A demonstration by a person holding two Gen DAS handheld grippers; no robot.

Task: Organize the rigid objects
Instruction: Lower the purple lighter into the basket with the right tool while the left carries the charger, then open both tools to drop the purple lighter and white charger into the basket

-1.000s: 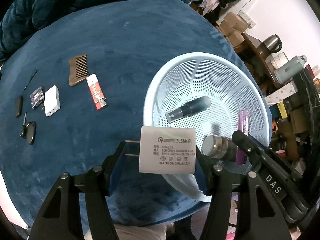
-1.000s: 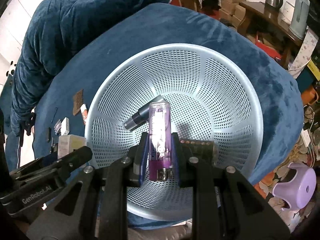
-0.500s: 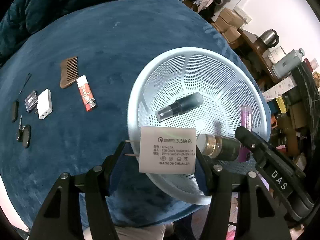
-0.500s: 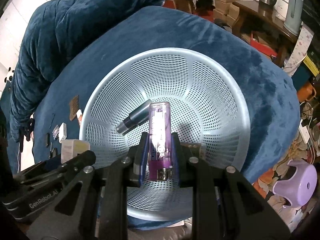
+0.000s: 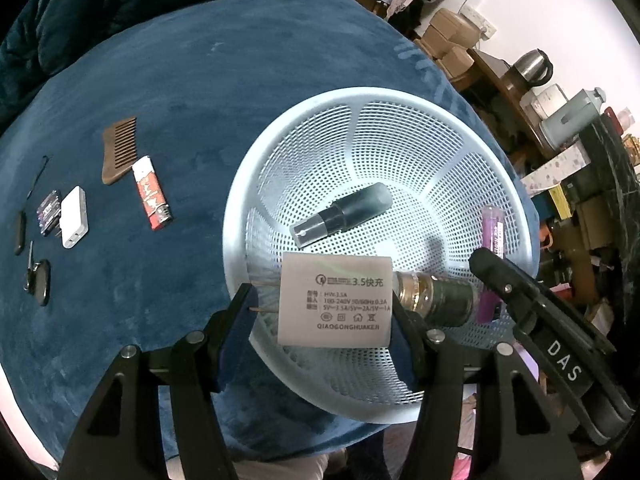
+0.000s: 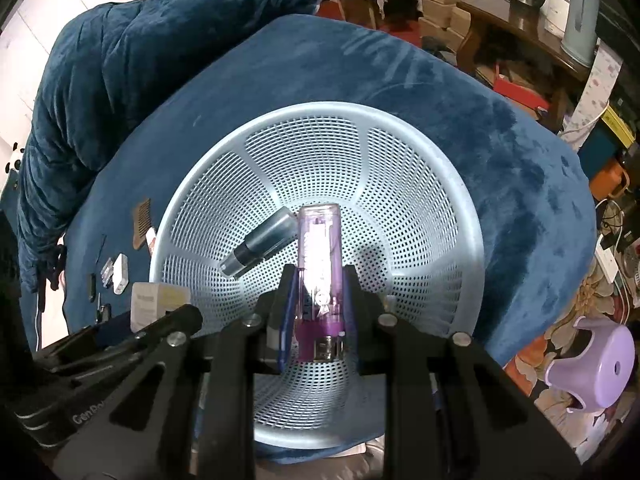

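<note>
Both tongs clamped: charger (image 5: 335, 300), lighter (image 6: 320, 276).

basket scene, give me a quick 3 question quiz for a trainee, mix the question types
1. True or false: the left gripper holds a white charger above the basket.
2. What does the right gripper grip? A) red lighter B) purple lighter C) comb
3. Name the dark thing with a clear cap lying on the basket floor.

Key
1. True; its jaws are closed on the charger's sides.
2. B, the purple lighter.
3. The spray bottle. The red lighter and comb lie on the blue cloth outside the basket.
</note>
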